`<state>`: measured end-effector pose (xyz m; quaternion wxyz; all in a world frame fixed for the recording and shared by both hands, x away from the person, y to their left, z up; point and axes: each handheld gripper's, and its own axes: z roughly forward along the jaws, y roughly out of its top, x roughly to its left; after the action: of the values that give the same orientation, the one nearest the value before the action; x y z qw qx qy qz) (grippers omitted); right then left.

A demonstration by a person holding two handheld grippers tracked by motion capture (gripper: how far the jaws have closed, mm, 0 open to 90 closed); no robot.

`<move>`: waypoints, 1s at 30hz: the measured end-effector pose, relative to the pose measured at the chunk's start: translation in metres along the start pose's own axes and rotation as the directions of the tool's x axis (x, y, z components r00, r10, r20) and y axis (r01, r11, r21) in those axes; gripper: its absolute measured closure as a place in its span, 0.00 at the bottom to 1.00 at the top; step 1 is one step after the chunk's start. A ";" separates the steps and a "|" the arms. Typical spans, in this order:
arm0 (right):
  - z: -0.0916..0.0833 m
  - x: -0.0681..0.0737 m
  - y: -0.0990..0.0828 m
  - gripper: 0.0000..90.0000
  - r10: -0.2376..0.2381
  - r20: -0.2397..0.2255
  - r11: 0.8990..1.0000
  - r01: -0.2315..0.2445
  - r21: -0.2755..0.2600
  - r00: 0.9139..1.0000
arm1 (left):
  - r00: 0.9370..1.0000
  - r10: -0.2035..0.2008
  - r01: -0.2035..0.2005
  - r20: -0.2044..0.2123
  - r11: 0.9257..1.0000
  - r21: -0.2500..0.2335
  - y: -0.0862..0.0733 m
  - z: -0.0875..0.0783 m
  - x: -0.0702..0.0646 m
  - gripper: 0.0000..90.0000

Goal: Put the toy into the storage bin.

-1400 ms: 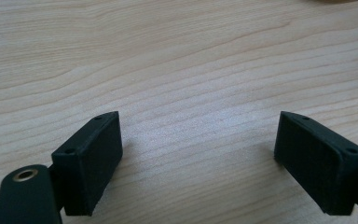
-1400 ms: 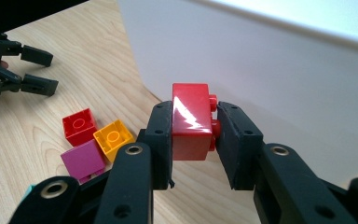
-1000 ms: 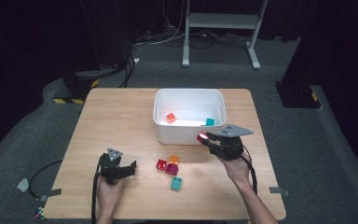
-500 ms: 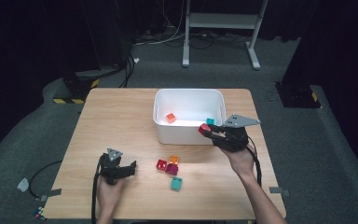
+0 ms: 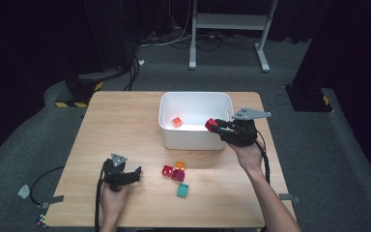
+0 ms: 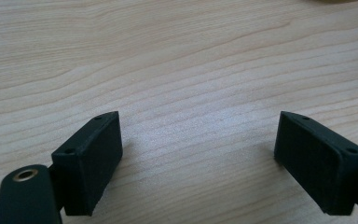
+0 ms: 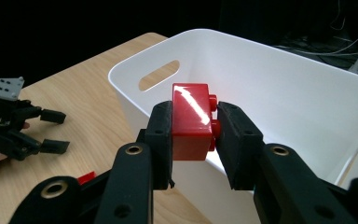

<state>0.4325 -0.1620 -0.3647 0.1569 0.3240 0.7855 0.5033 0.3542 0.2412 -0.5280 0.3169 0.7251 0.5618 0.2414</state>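
My right gripper (image 5: 214, 126) (image 7: 193, 128) is shut on a red brick (image 5: 211, 124) (image 7: 191, 119), held in the air over the near right rim of the white bin (image 5: 168, 129) (image 7: 279, 74). An orange brick (image 5: 177, 122) lies inside the bin. On the wooden table (image 5: 125, 130) in front of the bin lie a red brick (image 5: 167, 170), a magenta brick (image 5: 177, 175), a small orange brick (image 5: 180, 165) and a teal brick (image 5: 182, 190). My left gripper (image 5: 134, 174) (image 6: 198, 158) rests low over bare wood at the near left, jaws wide apart with nothing between them.
The table's near edge is just behind my left hand (image 5: 111, 195). A white metal stand (image 5: 232, 21) and cables (image 5: 125, 67) are on the dark floor beyond the table. Yellow-black tape (image 5: 72, 104) marks the floor at the far left corner.
My right gripper has risen with the red brick and moved toward the bin's rim. The left gripper has stayed still.
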 end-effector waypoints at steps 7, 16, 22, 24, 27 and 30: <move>0.004 -0.006 0.011 0.74 0.009 0.011 1.000 -0.009 -0.006 1.000 | 1.000 0.000 0.000 0.000 1.000 0.000 0.000 0.000 0.000 0.17; 0.016 -0.014 0.025 0.74 0.010 0.038 1.000 -0.010 0.011 0.999 | 1.000 0.000 0.000 0.000 1.000 0.000 0.000 0.000 0.000 0.17; 0.028 -0.019 0.029 0.74 0.015 0.056 0.999 -0.017 0.031 0.998 | 1.000 0.000 0.000 0.001 1.000 0.000 0.000 0.000 0.000 0.17; 0.032 -0.021 0.029 0.74 0.022 0.062 0.999 -0.025 0.040 0.998 | 1.000 -0.002 0.002 0.001 1.000 -0.001 0.000 0.000 0.000 0.17; 0.038 -0.024 0.030 0.74 0.029 0.068 0.998 -0.033 0.052 0.997 | 1.000 -0.002 0.002 0.002 1.000 -0.001 0.000 0.000 0.000 0.17; 0.045 -0.027 0.032 0.74 0.032 0.075 0.997 -0.037 0.069 0.997 | 1.000 -0.002 0.002 0.001 1.000 -0.001 0.000 0.000 0.000 0.17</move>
<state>0.4895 -0.1403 -0.3585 0.1658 0.3612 0.7908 0.4655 0.3542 0.2413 -0.5280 0.3178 0.7246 0.5620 0.2410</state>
